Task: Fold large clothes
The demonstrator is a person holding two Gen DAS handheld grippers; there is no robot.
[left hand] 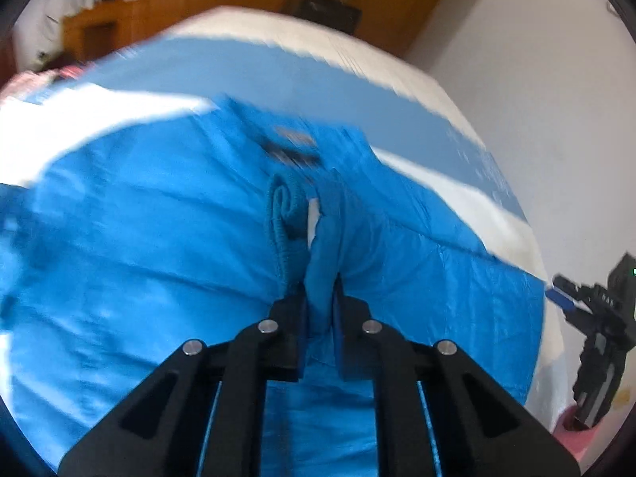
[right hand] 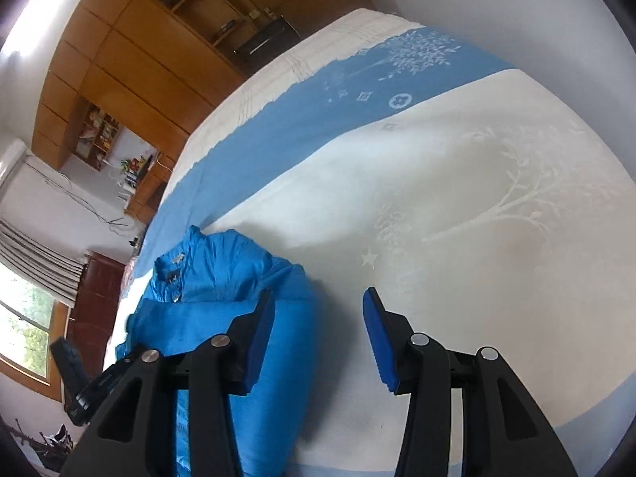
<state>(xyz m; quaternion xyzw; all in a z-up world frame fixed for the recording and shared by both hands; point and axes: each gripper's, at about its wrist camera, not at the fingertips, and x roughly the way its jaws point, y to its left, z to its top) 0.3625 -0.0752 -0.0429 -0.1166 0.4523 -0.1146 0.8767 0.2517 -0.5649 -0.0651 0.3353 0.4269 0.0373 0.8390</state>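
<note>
A bright blue padded jacket point(left hand: 139, 238) lies spread on a white and blue bedspread point(left hand: 99, 119), its collar and label point(left hand: 294, 147) pointing away from me. My left gripper point(left hand: 320, 290) is shut on a raised fold of the jacket's fabric, just below a ribbed cuff point(left hand: 282, 206). In the right wrist view the jacket point(right hand: 222, 278) lies at the lower left. My right gripper point(right hand: 318, 294) stands open over the jacket's right edge. Its left finger is above the blue fabric and its right finger above the white cover point(right hand: 437, 198), with nothing between the pads.
The bed fills both views, with a blue patterned band point(right hand: 318, 119) across its far part. Wooden cupboards and shelves point(right hand: 139, 59) stand beyond the bed. A window point(right hand: 24, 318) is at the left and a white wall point(left hand: 536, 79) runs along the right.
</note>
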